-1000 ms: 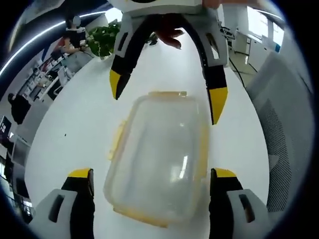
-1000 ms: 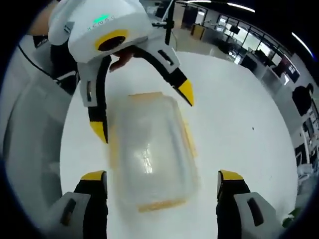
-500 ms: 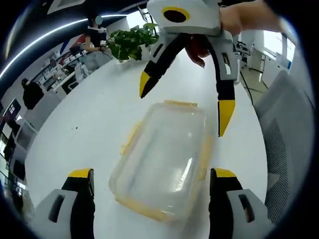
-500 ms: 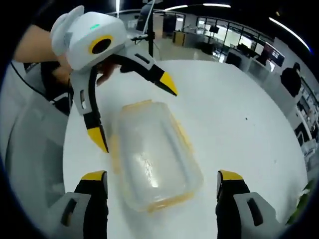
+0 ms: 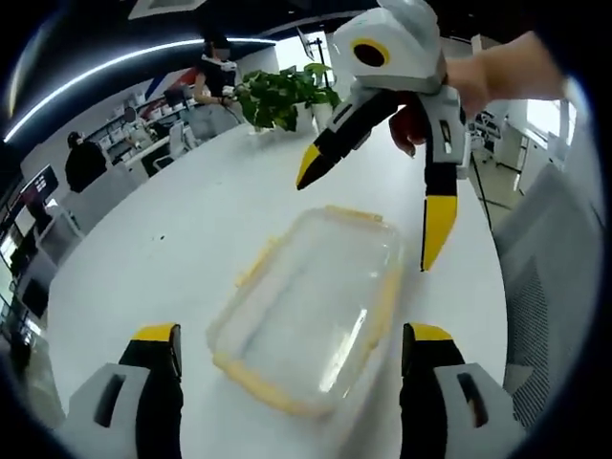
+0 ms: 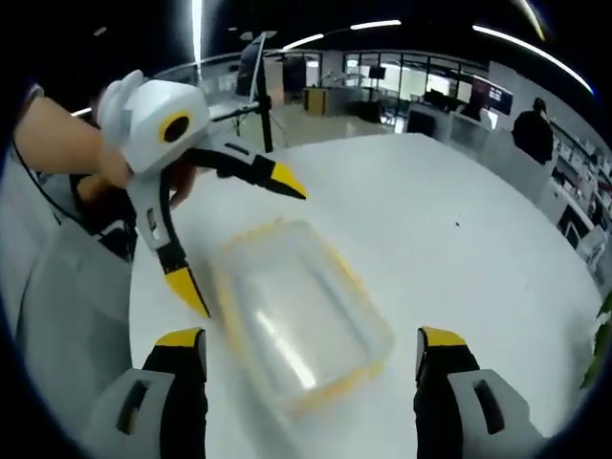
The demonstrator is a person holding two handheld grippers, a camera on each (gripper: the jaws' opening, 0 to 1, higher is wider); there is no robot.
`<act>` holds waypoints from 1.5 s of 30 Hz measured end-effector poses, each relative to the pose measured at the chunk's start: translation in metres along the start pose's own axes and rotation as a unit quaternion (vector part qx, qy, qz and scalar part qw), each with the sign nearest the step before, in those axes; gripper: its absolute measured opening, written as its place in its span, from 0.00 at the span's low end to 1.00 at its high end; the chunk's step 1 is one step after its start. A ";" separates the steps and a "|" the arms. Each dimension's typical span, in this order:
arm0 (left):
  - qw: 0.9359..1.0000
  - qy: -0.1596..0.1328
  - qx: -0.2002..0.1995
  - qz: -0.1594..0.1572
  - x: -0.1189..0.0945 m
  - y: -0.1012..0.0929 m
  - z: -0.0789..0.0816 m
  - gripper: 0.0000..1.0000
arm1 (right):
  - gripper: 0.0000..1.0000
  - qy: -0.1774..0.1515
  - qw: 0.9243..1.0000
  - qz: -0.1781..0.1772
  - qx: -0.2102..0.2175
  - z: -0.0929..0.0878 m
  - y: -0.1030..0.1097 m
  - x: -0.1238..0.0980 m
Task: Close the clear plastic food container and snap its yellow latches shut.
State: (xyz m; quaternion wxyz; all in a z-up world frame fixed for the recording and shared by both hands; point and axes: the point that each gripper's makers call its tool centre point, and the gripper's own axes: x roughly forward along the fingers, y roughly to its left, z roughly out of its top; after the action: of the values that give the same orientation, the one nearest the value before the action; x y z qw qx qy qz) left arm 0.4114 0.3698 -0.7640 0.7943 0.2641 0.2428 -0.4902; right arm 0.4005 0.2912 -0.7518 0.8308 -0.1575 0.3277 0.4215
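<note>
— Office desks and monitors are stretching away behind a big white counter (image 5: 191, 239), with ceiling light strips glowing overhead and people standing at the far side. What is sitting on that counter?

— One clear plastic food container (image 5: 311, 320) is lying flat on it, lid on top, its yellow latches (image 5: 256, 266) running along the rim. In the right gripper view the same container (image 6: 301, 320) is lying just ahead of the jaws, with the counter (image 6: 459, 249) spreading wide beyond it.

— And the grippers?

— The left gripper (image 5: 287, 349) is showing its two yellow-tipped jaws spread wide, one on each side of the near end of the container, not touching it. The right gripper (image 5: 378, 215) is hanging above the far end, jaws apart, a hand (image 5: 478, 81) gripping its white body.

— From the other side?

— The right gripper (image 6: 311, 349) is standing with jaws parted, flanking the container's near end. The left gripper (image 6: 244, 244) is hovering over the far end, jaws splayed, nothing between them.

— Anything smaller?

— A leafy green plant (image 5: 282, 96) is standing at the far edge of the counter.
</note>
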 end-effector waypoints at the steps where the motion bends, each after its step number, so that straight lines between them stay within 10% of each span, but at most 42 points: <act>1: 1.000 -0.001 -0.002 0.001 0.000 -0.001 0.000 0.97 | 0.91 -0.003 1.000 -0.001 0.004 0.000 0.001 -0.001; 45: 0.989 -0.065 -0.117 0.057 -0.058 -0.028 -0.038 0.96 | 0.89 -0.100 0.990 -0.082 0.062 -0.019 0.016 -0.047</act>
State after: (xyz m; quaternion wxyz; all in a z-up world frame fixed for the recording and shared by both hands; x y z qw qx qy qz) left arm 0.3581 0.4216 -0.7597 0.8607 0.1503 0.2306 -0.4283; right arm 0.3595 0.2629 -0.7336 0.8993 -0.0889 0.2547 0.3443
